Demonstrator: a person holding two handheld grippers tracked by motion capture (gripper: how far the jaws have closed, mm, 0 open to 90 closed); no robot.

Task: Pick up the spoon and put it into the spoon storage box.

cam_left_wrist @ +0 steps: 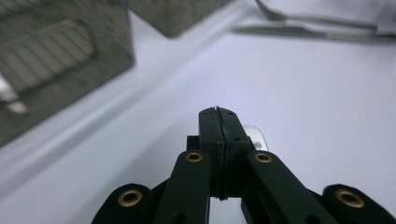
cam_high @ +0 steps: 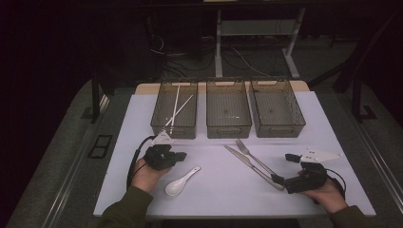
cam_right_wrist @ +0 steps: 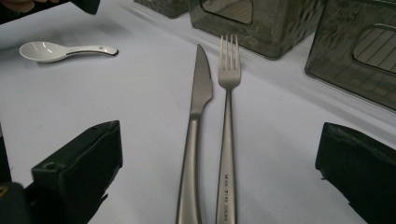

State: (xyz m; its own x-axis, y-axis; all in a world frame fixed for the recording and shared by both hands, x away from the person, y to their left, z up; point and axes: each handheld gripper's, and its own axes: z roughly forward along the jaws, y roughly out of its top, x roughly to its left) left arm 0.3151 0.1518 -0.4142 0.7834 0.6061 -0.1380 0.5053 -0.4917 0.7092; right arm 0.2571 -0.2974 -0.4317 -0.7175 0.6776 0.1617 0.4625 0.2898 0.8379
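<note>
Left gripper (cam_high: 179, 156) has its jaws pressed together on nothing, hovering just above the handle end of the white spoon (cam_high: 179, 183), which lies loose on the table (cam_high: 142, 190); right gripper (cam_high: 286, 168) stands wide with the handles of the knife (cam_right_wrist: 195, 140) and fork (cam_right_wrist: 227, 135) lying flat between its jaws, neither gripped. Sorting looks barely started: the chopsticks (cam_high: 177, 107) lie in the left bin (cam_high: 174, 127), the middle bin (cam_high: 228, 127) and right bin (cam_high: 278, 128) look empty. Left to do, by my reading: spoon, knife and fork each still to be lifted and binned.
</note>
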